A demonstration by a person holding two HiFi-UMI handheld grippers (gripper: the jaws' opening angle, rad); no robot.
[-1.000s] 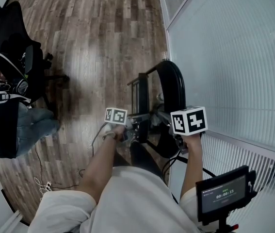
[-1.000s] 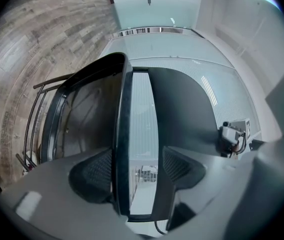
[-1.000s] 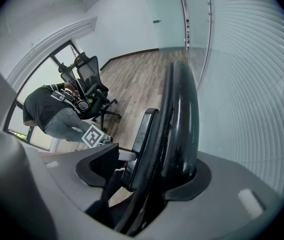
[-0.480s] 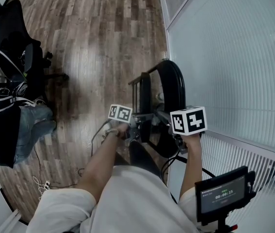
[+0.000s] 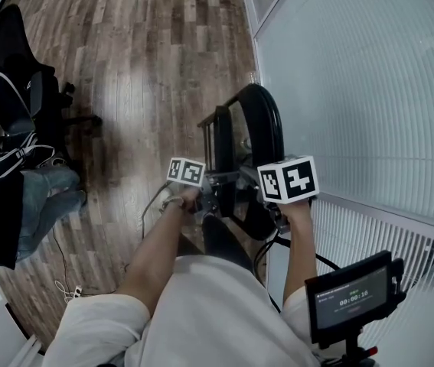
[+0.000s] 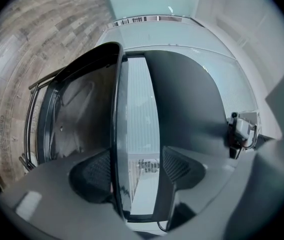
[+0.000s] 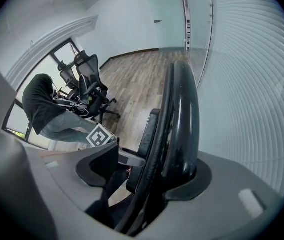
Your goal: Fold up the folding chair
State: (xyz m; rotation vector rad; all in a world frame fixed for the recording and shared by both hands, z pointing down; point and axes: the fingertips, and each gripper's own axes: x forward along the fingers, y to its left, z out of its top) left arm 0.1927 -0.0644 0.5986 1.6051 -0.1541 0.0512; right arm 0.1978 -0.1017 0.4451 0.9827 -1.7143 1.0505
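Note:
The black folding chair (image 5: 266,128) stands almost flat beside the ribbed wall, its seat panel (image 5: 222,140) close to the round back rim. My left gripper (image 5: 215,186) comes in level from the left. In the left gripper view (image 6: 134,169) both pads bear on a narrow section of the chair frame (image 6: 115,134), so it is shut on it. My right gripper (image 5: 278,205) straddles the chair's top from above. In the right gripper view (image 7: 144,171) the thick rim (image 7: 184,114) lies against the right pad, but contact at the left pad is unclear.
A ribbed glass wall (image 5: 370,90) runs close along the chair's right side. On the wood floor to the left stand a black office chair (image 5: 17,98) and a seated person (image 5: 37,197). Cables (image 5: 67,285) lie near my feet. A small monitor (image 5: 350,300) sits at lower right.
The left gripper has edged slightly towards the chair. The seat panel stands a little closer to the back rim. The right gripper has stayed where it was.

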